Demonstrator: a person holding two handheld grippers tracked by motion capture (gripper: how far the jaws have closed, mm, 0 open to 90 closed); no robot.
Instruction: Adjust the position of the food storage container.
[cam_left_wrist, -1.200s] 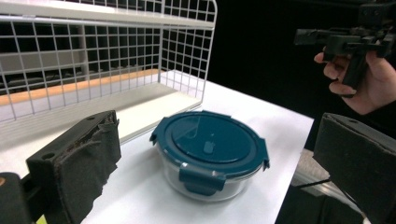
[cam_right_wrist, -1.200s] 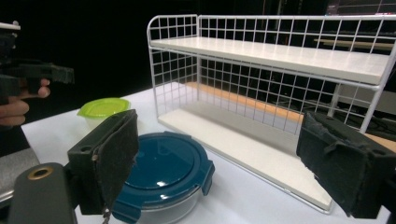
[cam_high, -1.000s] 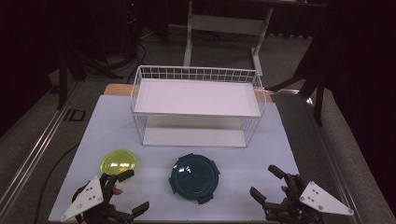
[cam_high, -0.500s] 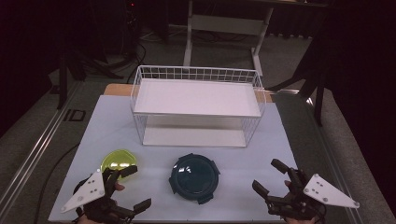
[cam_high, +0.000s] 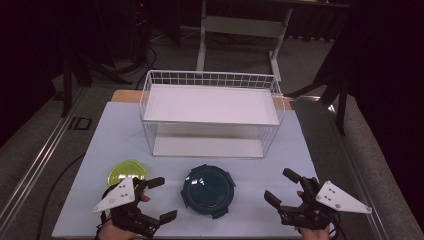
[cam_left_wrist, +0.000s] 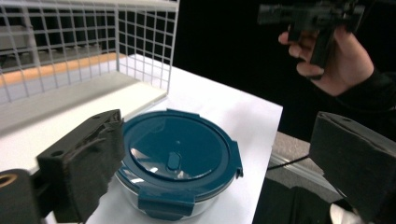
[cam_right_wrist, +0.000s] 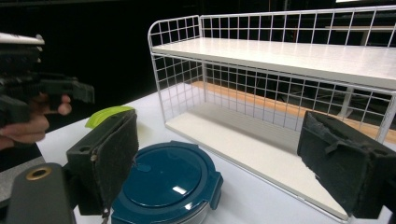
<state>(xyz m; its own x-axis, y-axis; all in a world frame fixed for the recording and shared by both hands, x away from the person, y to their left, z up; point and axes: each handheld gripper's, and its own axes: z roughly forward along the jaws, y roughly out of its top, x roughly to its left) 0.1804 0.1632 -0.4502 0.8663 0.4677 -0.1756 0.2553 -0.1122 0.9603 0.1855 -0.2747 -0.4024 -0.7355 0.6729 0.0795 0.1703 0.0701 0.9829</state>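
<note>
A round glass container with a dark teal clip-on lid (cam_high: 209, 190) sits on the white table near its front edge. My left gripper (cam_high: 163, 198) is open just left of it, and the container (cam_left_wrist: 175, 161) lies a little beyond the wide-apart jaws. My right gripper (cam_high: 278, 185) hovers open to the right of the container (cam_right_wrist: 166, 186), with a gap between them. Neither gripper holds anything. A yellow-green dish (cam_high: 127, 172) lies behind the left gripper.
A white two-tier wire shelf rack (cam_high: 210, 115) stands at the middle back of the table (cam_high: 115, 130), both tiers bare. The person's other hand with the right gripper (cam_left_wrist: 317, 18) shows far off. Dark floor and a stand's legs lie beyond.
Both hands shifted slightly forward, the left gripper edging toward the gap between the green dish and the container. Both stay open; the container and dish have not moved.
</note>
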